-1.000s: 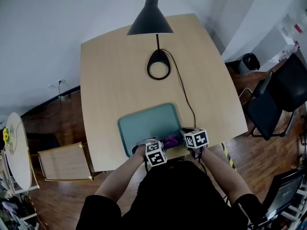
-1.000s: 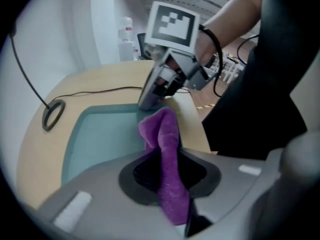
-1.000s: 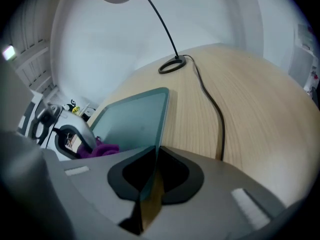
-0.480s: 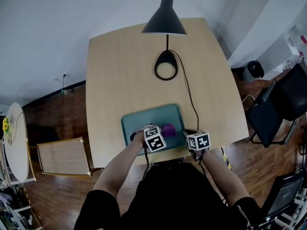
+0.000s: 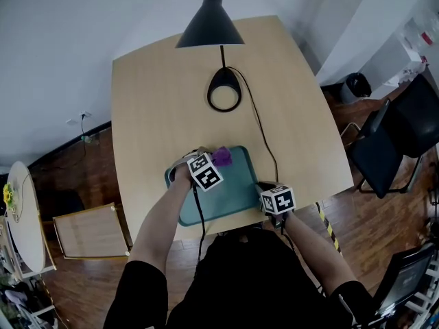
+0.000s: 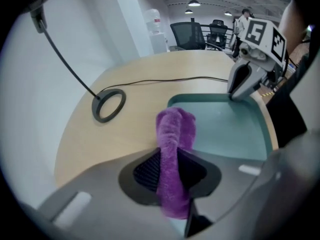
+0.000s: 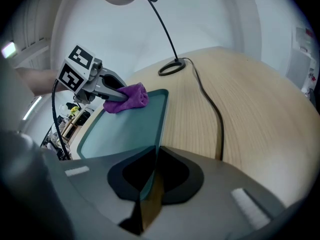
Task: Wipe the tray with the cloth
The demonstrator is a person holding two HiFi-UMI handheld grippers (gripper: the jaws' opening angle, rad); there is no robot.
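Over the teal tray's (image 5: 236, 184) far edge, the left gripper's (image 6: 172, 176) fingers pinch the evidently soft, limp purple cloth (image 6: 175, 129); the right gripper's (image 7: 150, 184) clamp its stiff rim.

Your left hand-held gripper (image 6: 172, 176) is grey with black ribbed pads (image 6: 146, 171), and the cloth (image 6: 174, 134) between them is purple (plain, fuzzy). Just ahead of it the tray (image 6: 230, 129) is teal, the surface (image 6: 100, 141) pale wood grain, the lamp (image 5: 209, 26) beyond black. Its marker cube (image 5: 204, 171) wears black-and-white squares.
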